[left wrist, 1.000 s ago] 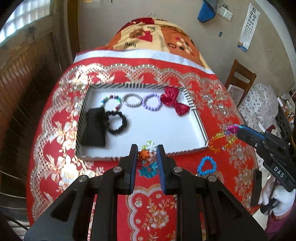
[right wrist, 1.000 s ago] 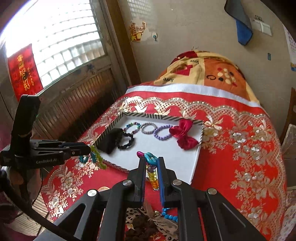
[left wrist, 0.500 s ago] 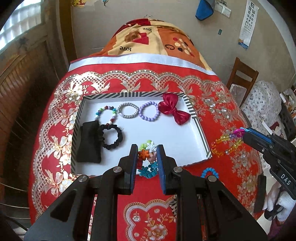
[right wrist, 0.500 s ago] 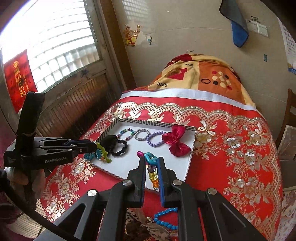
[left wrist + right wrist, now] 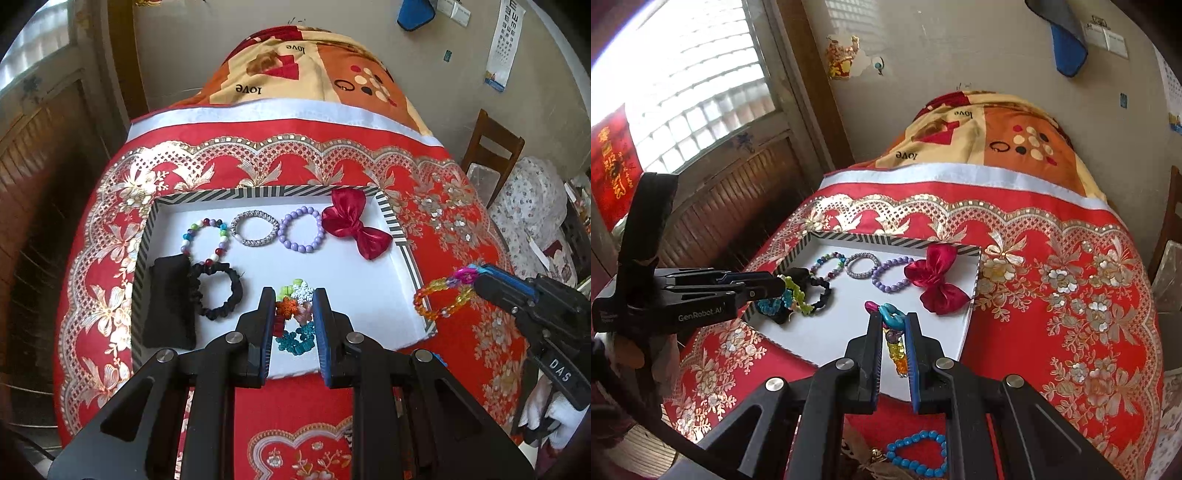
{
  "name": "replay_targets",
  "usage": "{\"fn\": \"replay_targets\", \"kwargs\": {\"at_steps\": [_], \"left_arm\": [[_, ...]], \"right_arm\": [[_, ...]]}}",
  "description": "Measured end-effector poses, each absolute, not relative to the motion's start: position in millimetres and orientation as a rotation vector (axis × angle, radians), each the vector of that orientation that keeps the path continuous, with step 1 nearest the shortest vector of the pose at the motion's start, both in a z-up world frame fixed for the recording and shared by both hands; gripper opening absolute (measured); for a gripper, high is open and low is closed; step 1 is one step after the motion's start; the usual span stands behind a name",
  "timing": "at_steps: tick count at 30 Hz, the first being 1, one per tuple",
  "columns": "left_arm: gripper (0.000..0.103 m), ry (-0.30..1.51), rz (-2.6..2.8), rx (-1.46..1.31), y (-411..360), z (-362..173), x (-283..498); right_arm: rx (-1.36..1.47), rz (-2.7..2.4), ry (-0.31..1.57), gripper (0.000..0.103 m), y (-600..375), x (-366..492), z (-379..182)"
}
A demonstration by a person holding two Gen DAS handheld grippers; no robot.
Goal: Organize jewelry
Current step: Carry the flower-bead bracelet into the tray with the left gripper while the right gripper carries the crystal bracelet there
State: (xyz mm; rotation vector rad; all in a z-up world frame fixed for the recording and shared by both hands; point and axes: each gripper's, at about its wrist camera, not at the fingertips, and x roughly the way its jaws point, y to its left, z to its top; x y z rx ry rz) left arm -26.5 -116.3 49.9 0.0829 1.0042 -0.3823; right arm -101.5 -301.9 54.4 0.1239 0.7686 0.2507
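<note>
A white tray with a striped rim [image 5: 266, 192] [image 5: 886, 240] lies on the red cloth. It holds three bead bracelets, a red bow [image 5: 354, 223], a black scrunchie [image 5: 218, 291] and a black pouch [image 5: 168, 302]. My left gripper [image 5: 294, 306] [image 5: 768, 284] is shut on a snowflake-charm bracelet [image 5: 295, 317] above the tray's near part. My right gripper [image 5: 893, 325] [image 5: 480, 280] is shut on a chain-link and amber-bead bracelet [image 5: 897, 350] [image 5: 441, 299], which hangs at the tray's right rim. A blue bead bracelet [image 5: 918, 456] lies on the cloth below the right gripper.
A folded orange quilt [image 5: 306, 74] fills the table's far end. A wooden chair [image 5: 495, 155] stands at the right and a window with wooden panelling at the left. Brown dried bits [image 5: 864, 461] lie beside the blue bracelet.
Both grippers have moved forward with their bracelets. The snowflake bracelet now hangs over the tray's inside instead of before its front rim, and the amber bracelet has reached the right rim.
</note>
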Motion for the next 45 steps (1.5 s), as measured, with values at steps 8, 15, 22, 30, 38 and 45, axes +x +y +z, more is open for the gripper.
{"fn": "replay_targets", "kwargs": {"at_steps": [8, 15, 22, 30, 38, 45], "left_arm": [[0.019, 1.038, -0.396, 0.090, -128.4, 35.3, -7.6], [0.019, 1.079, -0.423, 0.073, -136.9, 19.3, 8.6], [0.019, 1.137, -0.392, 0.061, -130.7, -9.1, 34.6], [0.019, 1.179, -0.316, 0.040, -108.3, -34.3, 58.9], [0.019, 1.176, -0.305, 0.058, -111.8, -43.6, 63.3], [0.028, 1.145, -0.313, 0.067, -115.5, -43.7, 62.0]], "right_arm": [[0.135, 0.265, 0.828, 0.011, -295.6, -78.2, 31.8], [0.139, 0.298, 0.876, 0.011, -286.3, -59.4, 16.5], [0.140, 0.327, 0.952, 0.011, -280.7, -28.3, -8.5], [0.108, 0.241, 1.008, 0.011, -291.2, 18.6, -35.2], [0.102, 0.236, 1.035, 0.011, -287.4, 47.2, -52.6], [0.080, 0.216, 1.041, 0.011, -284.6, 58.4, -59.3]]}}
